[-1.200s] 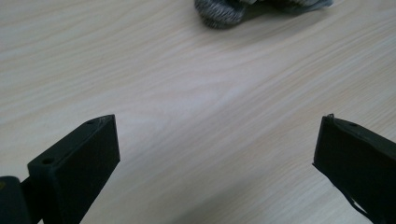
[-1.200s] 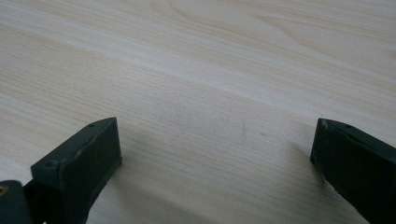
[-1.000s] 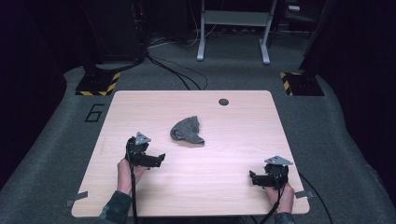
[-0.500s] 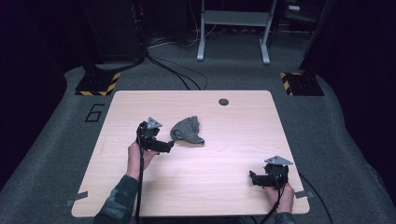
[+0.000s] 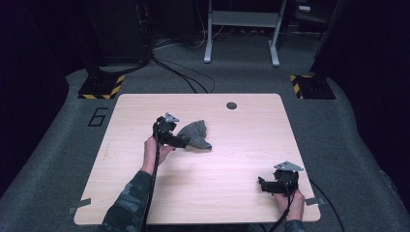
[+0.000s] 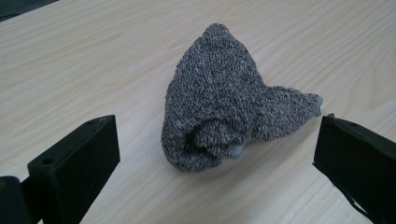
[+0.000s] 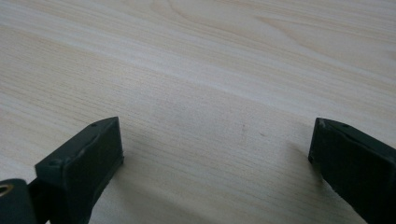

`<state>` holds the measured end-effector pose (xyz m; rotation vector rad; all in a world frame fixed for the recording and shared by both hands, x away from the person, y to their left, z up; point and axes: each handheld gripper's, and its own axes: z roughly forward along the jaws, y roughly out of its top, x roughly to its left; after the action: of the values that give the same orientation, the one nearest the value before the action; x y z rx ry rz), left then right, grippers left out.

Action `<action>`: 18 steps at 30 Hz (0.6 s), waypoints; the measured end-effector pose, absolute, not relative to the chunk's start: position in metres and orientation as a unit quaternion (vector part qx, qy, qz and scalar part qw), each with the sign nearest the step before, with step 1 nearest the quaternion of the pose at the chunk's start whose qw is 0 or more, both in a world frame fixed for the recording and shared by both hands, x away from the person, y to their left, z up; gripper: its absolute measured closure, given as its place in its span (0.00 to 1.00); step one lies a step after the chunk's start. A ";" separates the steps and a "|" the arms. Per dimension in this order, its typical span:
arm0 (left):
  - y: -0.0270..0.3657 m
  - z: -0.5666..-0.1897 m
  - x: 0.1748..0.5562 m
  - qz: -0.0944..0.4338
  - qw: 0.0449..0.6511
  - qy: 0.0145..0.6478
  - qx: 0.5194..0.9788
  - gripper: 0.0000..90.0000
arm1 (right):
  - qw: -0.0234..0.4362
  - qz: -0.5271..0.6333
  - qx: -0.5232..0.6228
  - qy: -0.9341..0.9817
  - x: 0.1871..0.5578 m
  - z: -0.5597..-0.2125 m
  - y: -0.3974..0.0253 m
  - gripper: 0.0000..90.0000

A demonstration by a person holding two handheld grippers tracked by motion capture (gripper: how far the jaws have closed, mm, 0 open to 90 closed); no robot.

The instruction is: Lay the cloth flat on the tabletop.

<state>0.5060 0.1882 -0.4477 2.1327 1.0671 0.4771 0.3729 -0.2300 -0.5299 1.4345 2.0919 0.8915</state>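
Mid-tabletop (image 5: 241, 145), grey sock (image 6: 224, 107) lies bunched, just ahead of the left gripper (image 6: 215, 154), jaws wide apart. Advance low, straddle the rolled cuff, then close. Right gripper (image 7: 217, 154) idles near the front edge, jaws apart.

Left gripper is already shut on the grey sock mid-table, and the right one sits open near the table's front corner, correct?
Not quite. The left gripper is open, its jaws set wide either side of the grey sock, as the left gripper view shows. The right gripper sits open as stated.
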 end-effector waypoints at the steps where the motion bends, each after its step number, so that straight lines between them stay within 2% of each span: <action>1: 0.186 -0.449 0.509 0.182 0.349 0.411 0.822 0.00 | 0.224 0.323 0.520 0.758 0.373 -0.530 -0.230 0.03; 9: 0.169 -0.458 0.532 0.168 0.332 0.413 0.831 0.01 | 0.225 0.323 0.519 0.758 0.373 -0.530 -0.230 0.03; 18: 0.162 -0.474 0.545 0.164 0.316 0.419 0.835 0.13 | 0.224 0.324 0.520 0.758 0.372 -0.530 -0.229 0.04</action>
<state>0.5445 0.1617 -0.4743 2.2002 1.1045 0.4322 0.3723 -0.2294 -0.5297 1.4348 2.0926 0.8951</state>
